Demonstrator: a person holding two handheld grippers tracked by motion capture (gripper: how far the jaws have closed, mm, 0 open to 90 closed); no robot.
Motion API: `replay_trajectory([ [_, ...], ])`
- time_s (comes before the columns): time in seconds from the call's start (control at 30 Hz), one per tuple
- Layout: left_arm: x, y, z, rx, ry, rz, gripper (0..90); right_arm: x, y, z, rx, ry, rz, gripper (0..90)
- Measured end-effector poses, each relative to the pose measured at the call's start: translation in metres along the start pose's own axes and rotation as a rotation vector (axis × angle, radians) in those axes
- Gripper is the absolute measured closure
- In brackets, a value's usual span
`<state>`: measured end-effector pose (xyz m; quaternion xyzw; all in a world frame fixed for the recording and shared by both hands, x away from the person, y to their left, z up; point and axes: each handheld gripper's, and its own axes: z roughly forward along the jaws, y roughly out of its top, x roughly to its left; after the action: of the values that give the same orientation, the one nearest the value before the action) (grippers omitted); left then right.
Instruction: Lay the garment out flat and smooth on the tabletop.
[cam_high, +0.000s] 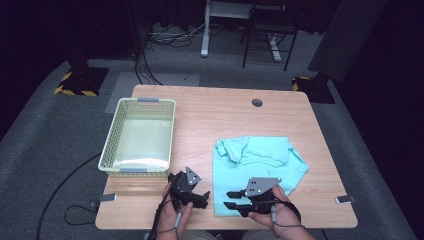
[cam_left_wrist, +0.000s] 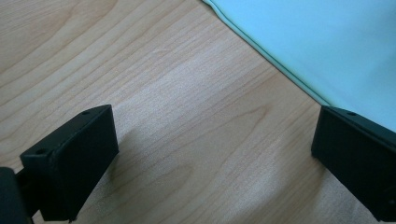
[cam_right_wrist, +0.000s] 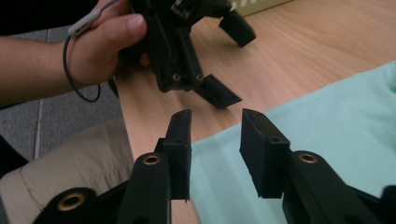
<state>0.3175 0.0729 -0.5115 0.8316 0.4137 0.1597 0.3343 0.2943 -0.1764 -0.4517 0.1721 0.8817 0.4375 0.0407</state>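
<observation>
My right gripper (cam_right_wrist: 215, 140) hangs released over the shirt (cam_high: 257, 167) corner; I should dip, pinch one layer cleanly, left gripper (cam_high: 202, 196) also released.

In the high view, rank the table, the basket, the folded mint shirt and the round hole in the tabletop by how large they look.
1. Table, by far the largest.
2. and 3. Mint shirt and basket cover similar areas; the shirt may spread slightly wider, but the basket sits farther from the camera, so I leave them unranked.
4. Round hole, the smallest.
</observation>
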Motion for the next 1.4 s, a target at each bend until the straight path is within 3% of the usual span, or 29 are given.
replay_trajectory([
  [0.03, 0.0, 0.0, 0.0, 0.002, 0.0, 0.002, 0.3, -0.013, -0.001, -0.008, -0.016, -0.045, 0.028, 60.4],
  [0.17, 0.0, 0.0, 0.0, 0.001, 0.001, 0.004, 0.2, -0.038, -0.011, -0.019, -0.003, -0.13, 0.075, 59.7],
  [0.27, 0.0, 0.0, 0.0, 0.003, 0.001, 0.003, 0.2, -0.048, -0.014, -0.023, 0.0, -0.155, 0.1, 59.7],
  [0.3, 0.0, 0.001, 0.0, 0.002, 0.001, 0.0, 0.2, -0.059, -0.018, -0.028, -0.001, -0.186, 0.128, 59.8],
  [0.57, 0.0, 0.001, 0.001, 0.002, 0.001, -0.001, 0.2, -0.081, -0.026, -0.036, 0.025, -0.263, 0.162, 60.0],
  [0.8, 0.0, 0.001, 0.0, 0.002, 0.002, -0.001, 0.2, -0.102, -0.041, -0.043, 0.103, -0.379, 0.178, 60.1],
  [0.97, -0.001, 0.0, 0.0, 0.003, 0.006, -0.004, 0.2, -0.114, -0.055, -0.046, 0.134, -0.403, 0.22, 60.0],
  [1.17, -0.001, 0.0, 0.0, 0.002, 0.01, -0.004, 0.2, -0.114, -0.055, -0.046, 0.134, -0.403, 0.22, 60.0],
  [1.2, -0.001, 0.0, 0.0, 0.002, 0.012, -0.007, 0.1, -0.124, -0.065, -0.045, 0.166, -0.419, 0.25, 60.0],
  [1.27, -0.001, 0.002, 0.001, 0.003, 0.021, -0.02, 0.1, -0.125, -0.067, -0.043, 0.179, -0.417, 0.252, 60.1],
  [1.4, -0.002, 0.003, 0.003, 0.002, 0.035, -0.03, 0.1, -0.127, -0.071, -0.043, 0.178, -0.417, 0.263, 68.5],
])
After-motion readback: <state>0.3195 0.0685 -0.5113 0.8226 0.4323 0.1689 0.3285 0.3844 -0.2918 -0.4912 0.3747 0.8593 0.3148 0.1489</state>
